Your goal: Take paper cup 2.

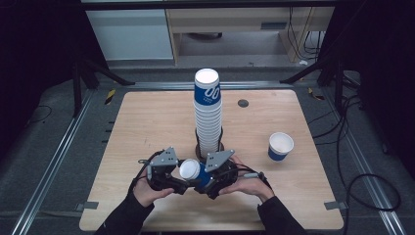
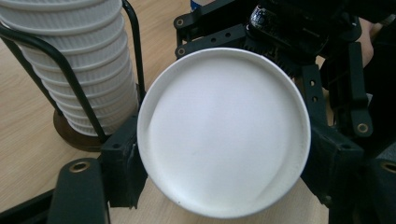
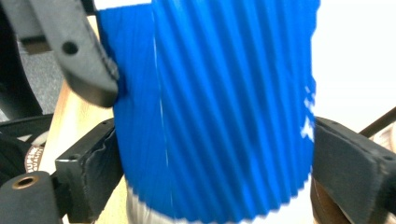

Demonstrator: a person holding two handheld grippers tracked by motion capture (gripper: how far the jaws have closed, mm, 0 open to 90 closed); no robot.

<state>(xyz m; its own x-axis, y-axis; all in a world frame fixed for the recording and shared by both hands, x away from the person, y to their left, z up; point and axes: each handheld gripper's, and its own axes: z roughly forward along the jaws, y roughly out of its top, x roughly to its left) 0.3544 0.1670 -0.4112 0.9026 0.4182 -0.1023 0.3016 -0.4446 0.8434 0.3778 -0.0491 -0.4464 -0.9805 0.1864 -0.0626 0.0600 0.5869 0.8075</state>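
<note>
My left gripper [image 1: 172, 172] pinches the blue cup [image 1: 192, 170] just before the cup stack [image 1: 208, 111]; my right gripper [image 1: 211, 180] jaws spread beside it.

Cup stack [image 1: 208, 110]: upright in a wire holder [image 1: 209, 147], mid-counter, just behind the two grippers.
Held cup [image 1: 192, 170]: on its side between the grippers, near the counter's [image 1: 147, 117] front edge, directly before the stack.
Left gripper [image 1: 169, 177]: left of the held cup, touching it.
Right gripper [image 1: 215, 176]: right of the held cup, jaws either side of its wall.
Single cup [image 1: 280, 146]: upright on the counter, right of the stack, well apart from the grippers.
</note>
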